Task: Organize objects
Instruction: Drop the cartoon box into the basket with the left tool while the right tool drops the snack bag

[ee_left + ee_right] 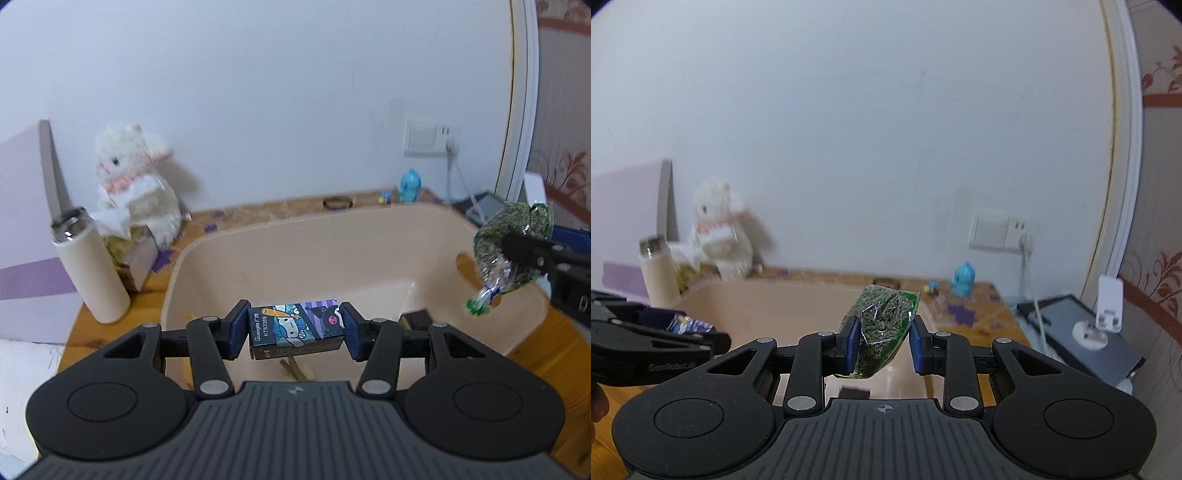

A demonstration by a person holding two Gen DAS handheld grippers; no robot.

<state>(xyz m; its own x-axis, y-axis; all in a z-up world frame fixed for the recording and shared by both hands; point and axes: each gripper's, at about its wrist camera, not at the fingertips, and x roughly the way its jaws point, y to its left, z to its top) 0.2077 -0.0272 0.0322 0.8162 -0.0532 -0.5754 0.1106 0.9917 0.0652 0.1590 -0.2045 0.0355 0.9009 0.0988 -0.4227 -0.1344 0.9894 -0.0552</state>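
My left gripper is shut on a small cartoon-printed box and holds it above the beige plastic bin. My right gripper is shut on a clear green-edged packet of dried greens and holds it over the bin's right side. The packet and the right gripper also show at the right of the left wrist view. The left gripper with the box shows at the left of the right wrist view. Small wooden pieces and a dark block lie in the bin.
A cream thermos and a white plush toy on a box stand left of the bin. A blue figurine stands by the back wall. A dark tablet with a white stand lies at the right. A wall socket has a cable.
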